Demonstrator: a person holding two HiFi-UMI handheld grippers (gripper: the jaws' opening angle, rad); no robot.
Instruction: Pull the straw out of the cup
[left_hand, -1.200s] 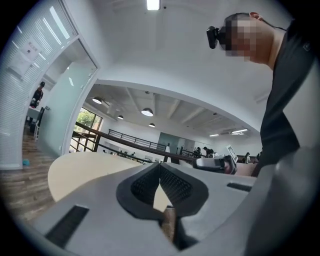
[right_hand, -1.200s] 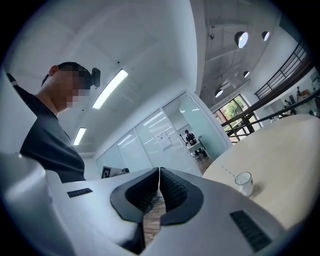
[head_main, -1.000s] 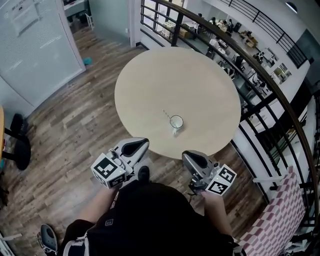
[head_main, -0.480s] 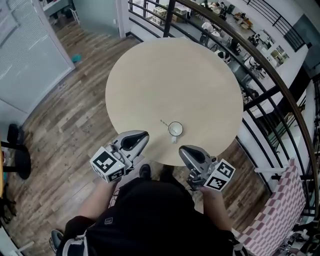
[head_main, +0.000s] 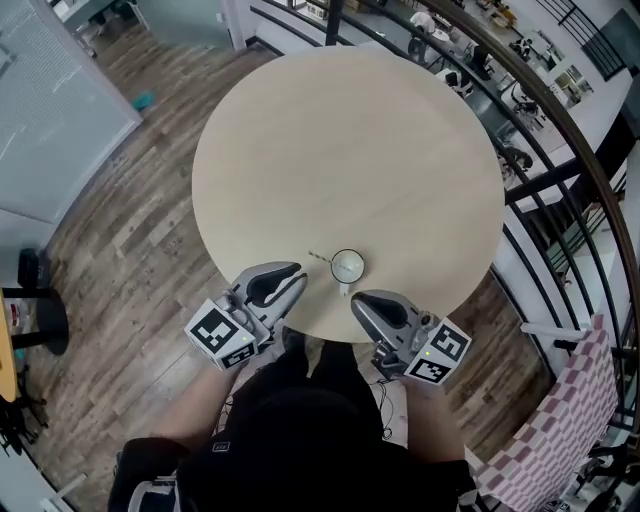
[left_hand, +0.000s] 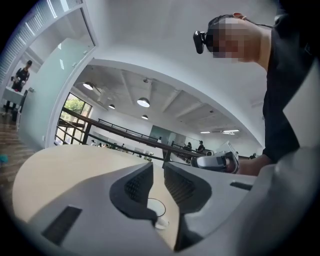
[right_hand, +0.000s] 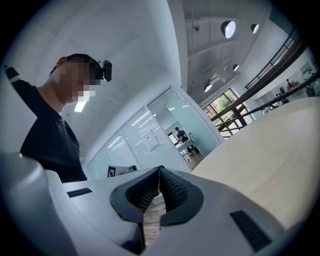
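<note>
A small white cup (head_main: 348, 266) stands near the front edge of the round table (head_main: 350, 150), with a thin straw (head_main: 320, 257) leaning out of it to the left. My left gripper (head_main: 298, 276) hovers at the table's rim, just left of the cup and short of the straw. Its jaws are opening, with a narrow gap and nothing between them. In the left gripper view the cup's rim (left_hand: 155, 206) shows low between the jaws of that gripper (left_hand: 158, 165). My right gripper (head_main: 358, 300) is below the cup at the table's edge, shut and empty (right_hand: 159, 171).
A dark metal railing (head_main: 560, 170) curves round the table's right and far sides, with a lower floor beyond it. Wood flooring (head_main: 130, 230) lies to the left, and a glass partition (head_main: 50, 90) stands at the far left. A checked cloth (head_main: 560, 420) is at the lower right.
Both grippers have come forward from beside the person's body to the table's front edge, closer to the cup. The cup and straw have not moved on the table.
</note>
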